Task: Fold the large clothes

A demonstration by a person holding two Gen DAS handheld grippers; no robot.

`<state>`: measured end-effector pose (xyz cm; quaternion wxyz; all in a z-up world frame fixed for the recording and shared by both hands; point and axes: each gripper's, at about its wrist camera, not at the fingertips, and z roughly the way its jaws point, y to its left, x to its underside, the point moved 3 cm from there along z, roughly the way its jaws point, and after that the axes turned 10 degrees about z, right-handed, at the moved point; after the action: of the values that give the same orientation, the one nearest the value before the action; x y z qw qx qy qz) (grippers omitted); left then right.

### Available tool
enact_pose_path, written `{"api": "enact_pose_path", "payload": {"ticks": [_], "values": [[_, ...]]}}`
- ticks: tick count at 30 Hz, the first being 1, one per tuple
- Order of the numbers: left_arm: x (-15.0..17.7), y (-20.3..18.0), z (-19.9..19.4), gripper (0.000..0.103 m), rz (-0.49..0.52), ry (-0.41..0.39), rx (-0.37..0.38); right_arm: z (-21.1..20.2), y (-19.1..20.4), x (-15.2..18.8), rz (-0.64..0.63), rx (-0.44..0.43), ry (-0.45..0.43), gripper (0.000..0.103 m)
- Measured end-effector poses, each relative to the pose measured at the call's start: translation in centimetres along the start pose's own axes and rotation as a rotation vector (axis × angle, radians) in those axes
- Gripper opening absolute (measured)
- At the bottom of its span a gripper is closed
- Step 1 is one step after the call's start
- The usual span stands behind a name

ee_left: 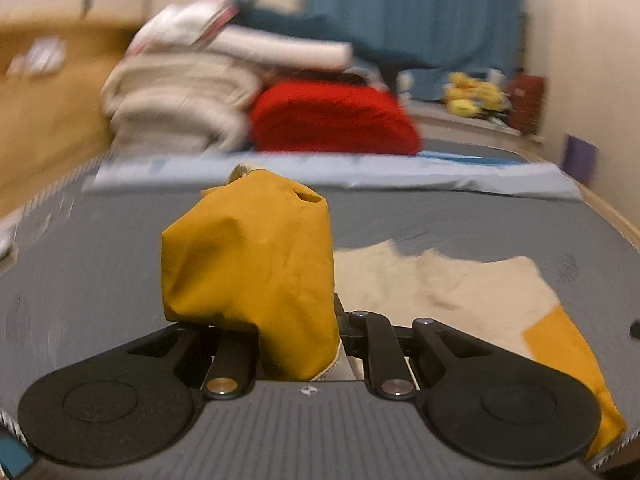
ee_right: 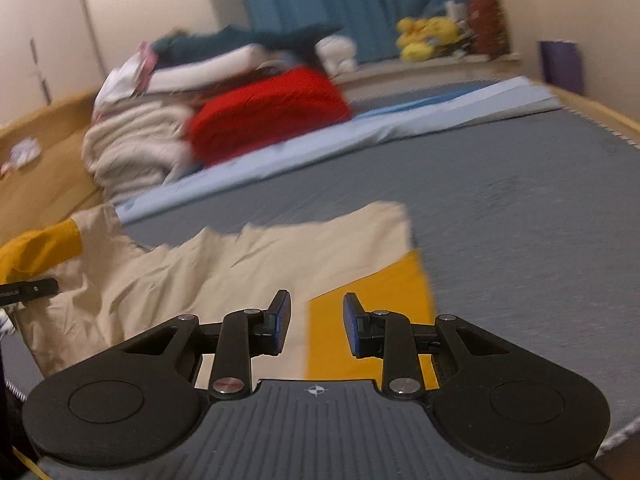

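- Where the left gripper (ee_left: 280,320) sits low in its own view, closed on a bunched fold of the mustard-and-cream garment (ee_left: 248,264), fingertips hidden under the cloth.
- Mustard bundle standing up over the jaws, a cream lining edge showing at its base.
- Rest of the garment spread flat on the grey mattress (ee_left: 480,216), cream panel beside the bundle, a mustard strip at the right edge.
- Right gripper (ee_right: 316,322) parted a little, nothing between the blue pads (ee_right: 282,320), hovering over the garment's mustard panel.
- Cream cloth running left in the right wrist view, toward a mustard cuff near the other tool.
- Behind, blurred: a pile of folded laundry (ee_right: 132,140), a red bundle (ee_right: 268,112), a pale blue sheet (ee_right: 360,128), a blue curtain (ee_right: 352,4).
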<state>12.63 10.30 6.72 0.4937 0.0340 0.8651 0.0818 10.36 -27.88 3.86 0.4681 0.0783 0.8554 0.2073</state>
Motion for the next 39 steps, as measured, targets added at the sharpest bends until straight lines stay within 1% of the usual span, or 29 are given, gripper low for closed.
{"api": "enact_pose_path", "payload": {"ticks": [2, 5, 7, 9, 10, 11, 12, 13, 14, 15, 16, 18, 19, 21, 23, 25, 27, 29, 31, 33, 34, 35, 36, 38, 39], "values": [[-1.5, -3.8, -1.2, 0.017, 0.071, -0.046, 0.025, -1.5, -1.4, -0.5, -0.016, 0.014, -0.05, 0.03], [-3.4, -11.2, -2.4, 0.017, 0.196, -0.1, 0.073, -3.0, -3.4, -1.1, -0.033, 0.035, -0.097, 0.032], [-3.9, -17.0, -2.4, 0.017, 0.3, -0.108, 0.109, -3.9, -4.9, -1.4, -0.016, 0.048, -0.115, 0.035], [-3.1, -22.8, -1.9, 0.017, 0.396, -0.097, 0.155, -4.3, -6.0, -1.7, 0.017, 0.057, -0.127, 0.038], [-2.4, -25.3, -1.4, 0.018, 0.442, -0.084, 0.178, -4.5, -6.6, -1.9, 0.036, 0.058, -0.133, 0.039], [-1.3, -28.0, -0.7, 0.025, 0.493, -0.058, 0.208, -4.7, -7.1, -2.1, 0.054, 0.06, -0.14, 0.043], [0.0, -30.3, 0.2, 0.031, 0.538, -0.015, 0.259, -4.7, -7.4, -2.2, 0.069, 0.063, -0.145, 0.048], [1.3, -32.2, 1.1, 0.047, 0.567, 0.052, 0.328, -4.8, -7.9, -2.3, 0.091, 0.064, -0.149, 0.051], [2.7, -33.5, 2.0, 0.053, 0.581, 0.143, 0.405, -4.7, -8.2, -2.5, 0.116, 0.061, -0.145, 0.056], [3.7, -34.1, 2.3, 0.053, 0.584, 0.199, 0.45, -4.4, -8.4, -2.6, 0.146, 0.056, -0.138, 0.059], [4.1, -34.1, 2.2, 0.054, 0.581, 0.21, 0.472, -4.4, -8.7, -2.6, 0.174, 0.051, -0.129, 0.06], [4.2, -32.6, 0.8, 0.063, 0.558, 0.161, 0.523, -3.8, -9.0, -2.5, 0.217, 0.031, -0.102, 0.062], [4.3, -31.4, -0.1, 0.07, 0.536, 0.148, 0.563, -3.4, -8.9, -2.4, 0.224, 0.017, -0.084, 0.063], [3.7, -29.0, -1.5, 0.07, 0.495, 0.134, 0.657, -2.8, -8.3, -2.2, 0.221, -0.008, -0.045, 0.065], [3.7, -26.0, -2.8, 0.07, 0.488, 0.105, 0.7, -1.8, -7.4, -1.8, 0.221, -0.038, 0.003, 0.066], [3.1, -23.8, -3.5, 0.07, 0.486, 0.084, 0.694, -0.5, -6.5, -1.3, 0.227, -0.068, 0.063, 0.067], [2.7, -20.5, -3.1, 0.07, 0.462, 0.088, 0.658, 0.6, -5.5, -0.9, 0.221, -0.084, 0.113, 0.067], [2.6, -17.3, -1.9, 0.07, 0.412, 0.097, 0.601, 1.5, -4.5, -0.3, 0.185, -0.077, 0.155, 0.066], [2.9, -15.0, -0.5, 0.07, 0.322, 0.119, 0.544, 2.4, -3.3, 0.6, 0.115, -0.036, 0.193, 0.063], [3.2, -12.9, 1.9, 0.07, 0.199, 0.183, 0.482, 2.8, -2.5, 1.6, 0.041, 0.012, 0.209, 0.028], [3.3, -12.3, 2.8, 0.07, 0.158, 0.219, 0.446, 2.9, -2.2, 2.0, 0.011, 0.035, 0.209, 0.022], [3.4, -11.9, 3.7, 0.07, 0.117, 0.254, 0.411, 2.8, -2.0, 2.2, -0.008, 0.044, 0.197, 0.011], [3.5, -11.7, 4.4, 0.07, 0.086, 0.279, 0.401, 2.5, -2.0, 2.3, -0.016, 0.043, 0.186, 0.007], [3.5, -11.5, 5.9, 0.07, 0.032, 0.326, 0.408, 1.6, -1.8, 2.1, -0.025, 0.02, 0.142, 0.004], [3.5, -11.5, 6.3, 0.07, 0.012, 0.337, 0.409, 0.9, -1.8, 1.8, -0.024, 0.009, 0.108, 0.003]]}}
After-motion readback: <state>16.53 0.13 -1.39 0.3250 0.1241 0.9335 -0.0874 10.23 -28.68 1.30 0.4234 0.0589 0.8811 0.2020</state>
